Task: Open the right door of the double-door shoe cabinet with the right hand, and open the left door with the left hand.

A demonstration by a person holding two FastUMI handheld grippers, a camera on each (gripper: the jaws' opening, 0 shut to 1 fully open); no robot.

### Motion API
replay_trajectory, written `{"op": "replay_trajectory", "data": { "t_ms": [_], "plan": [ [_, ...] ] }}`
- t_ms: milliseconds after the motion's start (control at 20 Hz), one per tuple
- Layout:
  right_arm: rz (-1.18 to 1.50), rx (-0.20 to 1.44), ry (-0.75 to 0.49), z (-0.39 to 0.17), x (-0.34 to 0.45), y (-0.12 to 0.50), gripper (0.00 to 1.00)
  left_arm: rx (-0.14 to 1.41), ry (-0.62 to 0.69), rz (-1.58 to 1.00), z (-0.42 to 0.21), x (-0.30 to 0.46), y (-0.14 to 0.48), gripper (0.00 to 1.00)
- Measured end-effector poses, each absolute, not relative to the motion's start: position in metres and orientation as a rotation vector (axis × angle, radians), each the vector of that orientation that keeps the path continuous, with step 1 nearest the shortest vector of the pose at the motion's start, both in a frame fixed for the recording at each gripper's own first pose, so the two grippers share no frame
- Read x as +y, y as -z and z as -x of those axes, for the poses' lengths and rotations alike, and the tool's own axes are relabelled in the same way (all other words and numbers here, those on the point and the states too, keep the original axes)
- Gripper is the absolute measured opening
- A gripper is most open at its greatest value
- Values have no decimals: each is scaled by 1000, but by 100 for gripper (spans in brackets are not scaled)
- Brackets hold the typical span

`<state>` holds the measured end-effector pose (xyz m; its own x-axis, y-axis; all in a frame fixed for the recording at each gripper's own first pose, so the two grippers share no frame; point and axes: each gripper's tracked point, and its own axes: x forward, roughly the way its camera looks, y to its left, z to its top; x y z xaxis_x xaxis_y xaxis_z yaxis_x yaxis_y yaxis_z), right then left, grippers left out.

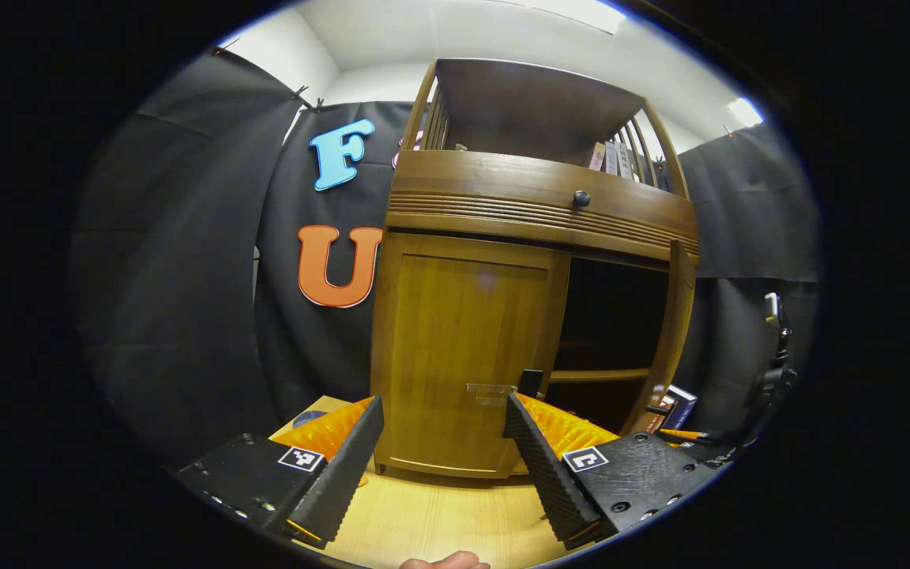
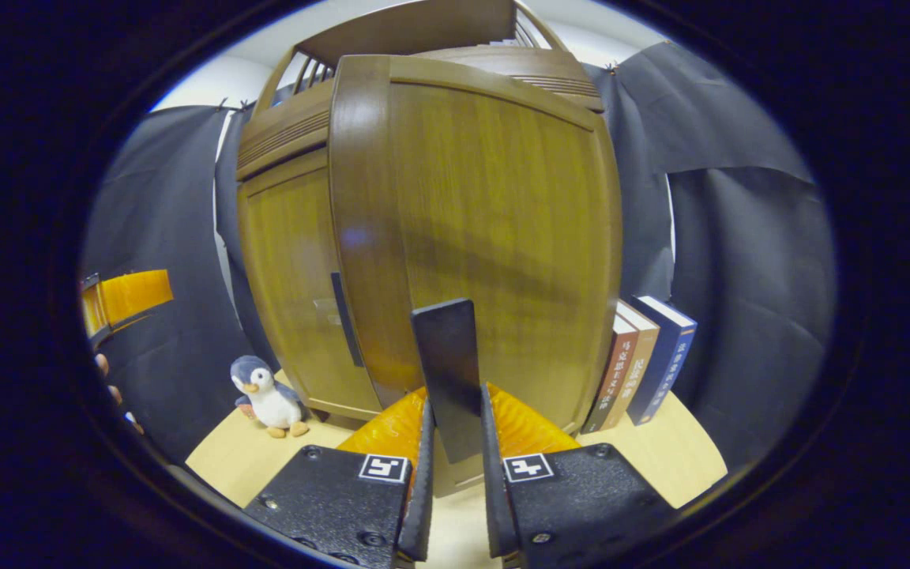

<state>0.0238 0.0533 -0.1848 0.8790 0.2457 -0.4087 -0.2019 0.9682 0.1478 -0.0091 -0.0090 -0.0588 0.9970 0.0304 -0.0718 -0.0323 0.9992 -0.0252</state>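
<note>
In the right gripper view the right gripper (image 2: 455, 431) has both fingers pressed on the dark handle (image 2: 445, 356) of the right door (image 2: 494, 229), which stands swung out from the cabinet (image 2: 281, 134). Books (image 2: 644, 356) stand just beside that door on the table (image 2: 660, 458), and a toy penguin (image 2: 265, 395) sits at the cabinet's other side. In the left gripper view the left gripper (image 1: 443, 450) has its fingers wide apart (touching nothing), facing the closed left door (image 1: 463, 348) and its handle (image 1: 490, 393). The right half is open and dark inside.
</note>
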Motion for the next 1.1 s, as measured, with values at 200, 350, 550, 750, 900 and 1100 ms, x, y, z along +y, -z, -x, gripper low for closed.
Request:
{"op": "replay_trajectory", "data": {
  "t_ms": [200, 350, 550, 750, 900, 1100],
  "plan": [
    [-97, 448, -226, -12, 36, 185, 31, 76, 11, 17, 4, -35, 60, 94],
    [-109, 467, -201, -2, 23, 184, 30, 73, 28, 9, 3, -46, 60, 94],
    [-129, 524, -172, 12, 2, 196, 28, 89, 58, 12, 1, -65, 64, 94],
    [-141, 521, -137, 24, -15, 200, 21, 92, 87, 1, -3, -81, 66, 94],
    [-145, 517, -114, 29, -28, 198, 18, 97, 105, -1, -5, -92, 68, 94],
    [-141, 501, -53, 32, -51, 198, 14, 106, 126, 1, -7, -104, 71, 94]
  ]
}}
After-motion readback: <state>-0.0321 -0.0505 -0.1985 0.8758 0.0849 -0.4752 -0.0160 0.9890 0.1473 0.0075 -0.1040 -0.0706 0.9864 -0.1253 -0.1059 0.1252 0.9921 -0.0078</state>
